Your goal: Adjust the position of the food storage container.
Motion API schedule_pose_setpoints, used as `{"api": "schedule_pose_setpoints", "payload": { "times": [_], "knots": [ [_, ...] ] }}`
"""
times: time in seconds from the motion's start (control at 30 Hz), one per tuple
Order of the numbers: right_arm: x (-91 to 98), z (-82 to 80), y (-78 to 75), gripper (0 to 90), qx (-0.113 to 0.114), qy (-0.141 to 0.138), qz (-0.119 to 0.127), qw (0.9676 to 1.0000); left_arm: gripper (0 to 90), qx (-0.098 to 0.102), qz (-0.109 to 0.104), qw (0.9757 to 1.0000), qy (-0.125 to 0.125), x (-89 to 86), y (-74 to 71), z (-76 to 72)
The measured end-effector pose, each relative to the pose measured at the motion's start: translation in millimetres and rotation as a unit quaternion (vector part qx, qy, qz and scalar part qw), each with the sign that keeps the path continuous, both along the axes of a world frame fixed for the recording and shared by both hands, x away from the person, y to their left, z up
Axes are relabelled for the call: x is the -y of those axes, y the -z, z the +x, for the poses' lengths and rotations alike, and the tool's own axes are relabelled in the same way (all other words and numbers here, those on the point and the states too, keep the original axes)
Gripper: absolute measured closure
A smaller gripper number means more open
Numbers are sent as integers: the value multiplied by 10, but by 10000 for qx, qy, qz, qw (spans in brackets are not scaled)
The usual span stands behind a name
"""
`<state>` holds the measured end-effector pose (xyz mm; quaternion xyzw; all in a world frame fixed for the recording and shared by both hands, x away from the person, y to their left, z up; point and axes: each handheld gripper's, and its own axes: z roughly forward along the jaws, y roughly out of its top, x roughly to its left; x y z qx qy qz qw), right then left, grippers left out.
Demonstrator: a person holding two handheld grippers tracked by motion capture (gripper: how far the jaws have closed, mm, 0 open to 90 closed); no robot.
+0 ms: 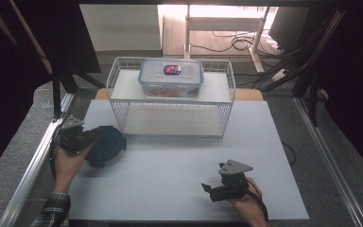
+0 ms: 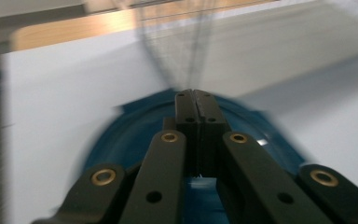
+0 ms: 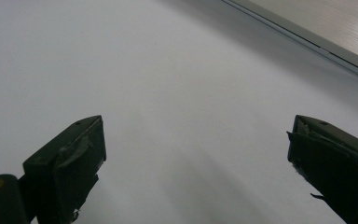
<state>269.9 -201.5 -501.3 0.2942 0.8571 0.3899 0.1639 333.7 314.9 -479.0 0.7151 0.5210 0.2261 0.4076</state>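
High view: your left gripper point(image 1: 90, 137) sits at the near-left of the white table point(image 1: 179, 189), its tip at the edge of the round dark blue lid point(image 1: 105, 145) lying flat there. The lid rests just beside the near-left corner of the white wire rack point(image 1: 227, 101), probably so it stays within easy reach of the clear food box point(image 1: 171, 78) on top of the rack, which already wears its own clipped lid. A red and blue sticker is on that box lid; its writing is too small to read. Your right gripper point(image 1: 210, 190) lies low at the near-right, well apart from everything, which I take as parked out of the way while the left hand works.

Left gripper view: your left gripper point(image 2: 196, 93) has its jaws pressed flat together, with no gap between the pads. The blue lid point(image 2: 126, 140) spreads under and around the jaws. The picture is smeared, so you cannot tell whether a thin rim of the lid is pinched between them or whether they merely lie over it. The rack's wires blur beyond the tip.

Right gripper view: your right gripper point(image 3: 196, 154) stands wide, jaws far apart, with nothing between them but bare table point(image 3: 168, 70). No brand or writing can be read here.
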Motion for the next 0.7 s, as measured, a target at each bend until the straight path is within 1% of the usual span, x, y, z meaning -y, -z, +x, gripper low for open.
{"api": "schedule_pose_setpoints", "payload": {
  "times": [0.07,0.13,0.17,0.2,0.23,0.27,0.3,0.33,0.37,0.47,0.53,0.7],
  "knots": [
    [2,0,1,41,-12,21,-16,10000,899,-76,-12,9997,-228,-149,81,60],
    [1,0,2,42,-15,29,-21,10000,899,-168,-55,9988,-455,-295,178,98],
    [0,0,4,42,-18,32,-28,10000,900,-141,-142,9985,-508,-346,213,101],
    [-1,0,6,43,-10,30,-38,10000,900,-169,-308,9975,-611,-432,249,97],
    [-4,1,10,43,-17,31,-46,10000,900,-217,-293,9971,-662,-462,271,99],
    [-6,2,13,43,-23,31,-50,10000,900,-280,-205,9970,-696,-492,311,102],
    [-9,2,16,44,-40,31,-67,10000,900,-368,-235,9967,-684,-511,350,109],
    [-10,5,20,44,-40,22,-91,9999,900,-344,-422,9966,-626,-524,377,111],
    [-12,7,23,45,-47,19,-99,9999,900,-367,-533,9961,-602,-527,381,114],
    [-16,6,28,45,-43,11,-123,9999,900,-379,-292,9966,-670,-475,355,110],
    [-17,8,30,46,-54,12,-114,9999,900,-396,-340,9960,-720,-461,356,100],
    [-29,11,44,47,-96,-5,-157,9998,900,-402,-344,9965,-648,-388,353,63]
  ]
}}
